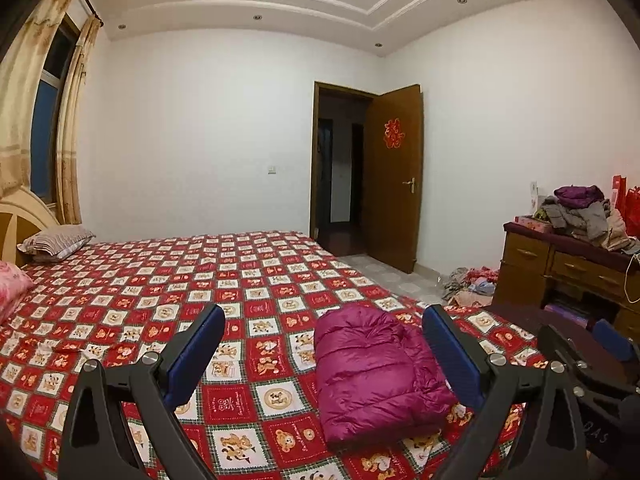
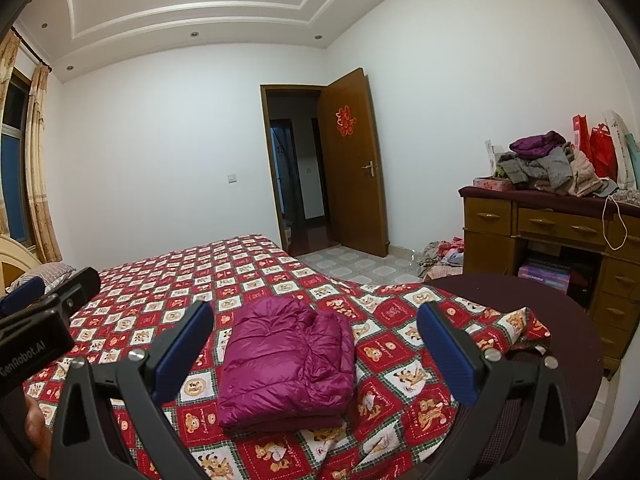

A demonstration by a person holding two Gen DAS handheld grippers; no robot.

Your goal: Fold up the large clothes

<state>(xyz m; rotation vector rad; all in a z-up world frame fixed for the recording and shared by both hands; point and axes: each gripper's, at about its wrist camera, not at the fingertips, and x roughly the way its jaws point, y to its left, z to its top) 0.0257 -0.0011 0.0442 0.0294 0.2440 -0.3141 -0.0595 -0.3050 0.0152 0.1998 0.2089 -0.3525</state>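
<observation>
Lying folded into a compact rectangle on the red patterned bedspread (image 1: 168, 280), near the bed's foot corner, was one magenta puffer jacket (image 1: 376, 376), sleeves tucked out of sight. Left gripper (image 1: 324, 364): fingers spread wide, holding nothing, raised above the bed. Right gripper (image 2: 316, 356): likewise parted and empty, the jacket framed between its fingers but untouched. Judgement: this item's folding appeared finished; an unfolded heap of clothes (image 2: 548, 168) on the wooden dresser (image 2: 560, 224) and another pile on the floor (image 1: 472, 284) seemingly remained. The left view alone showed the pillows (image 1: 56, 242) clearly; the right view alone showed red bags (image 2: 596, 148) fully.
</observation>
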